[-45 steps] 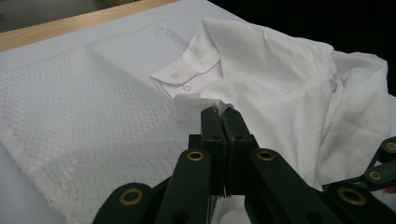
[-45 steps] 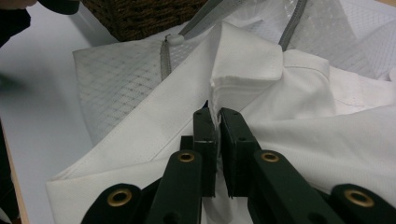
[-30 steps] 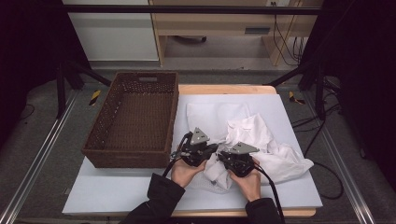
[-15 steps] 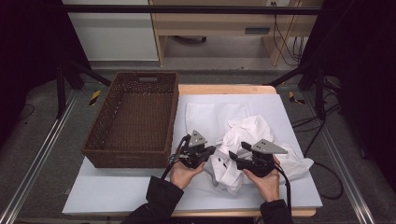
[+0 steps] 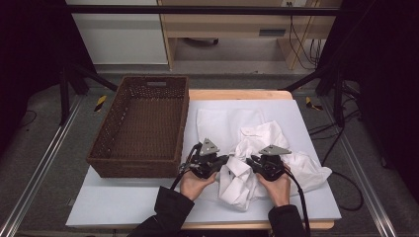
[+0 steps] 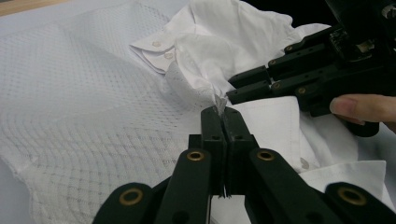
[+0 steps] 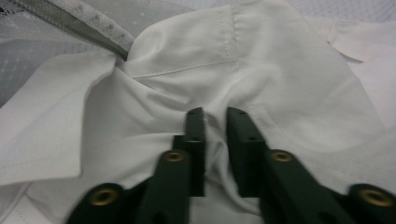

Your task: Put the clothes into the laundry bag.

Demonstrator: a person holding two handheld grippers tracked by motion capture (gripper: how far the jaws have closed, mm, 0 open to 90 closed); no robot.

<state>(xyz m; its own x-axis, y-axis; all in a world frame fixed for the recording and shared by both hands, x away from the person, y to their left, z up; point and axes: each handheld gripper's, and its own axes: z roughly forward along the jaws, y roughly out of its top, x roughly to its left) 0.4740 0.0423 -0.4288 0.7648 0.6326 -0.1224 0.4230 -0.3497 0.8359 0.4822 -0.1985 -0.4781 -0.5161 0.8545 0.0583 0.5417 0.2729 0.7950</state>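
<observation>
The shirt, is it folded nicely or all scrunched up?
Scrunched up. The white shirt lies in a rumpled heap on the table, sleeves and cuffs bunched.

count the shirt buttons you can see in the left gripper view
3. Two buttons sit close together on the cuff at upper middle; one button lies on the shirt right of the claw. Folds may hide more.

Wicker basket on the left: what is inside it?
The wicker basket holds nothing on the woven floor that shows in the high view. Its near wall hides the strip of floor just behind it. The white shirt lies beside it on the table.
</observation>
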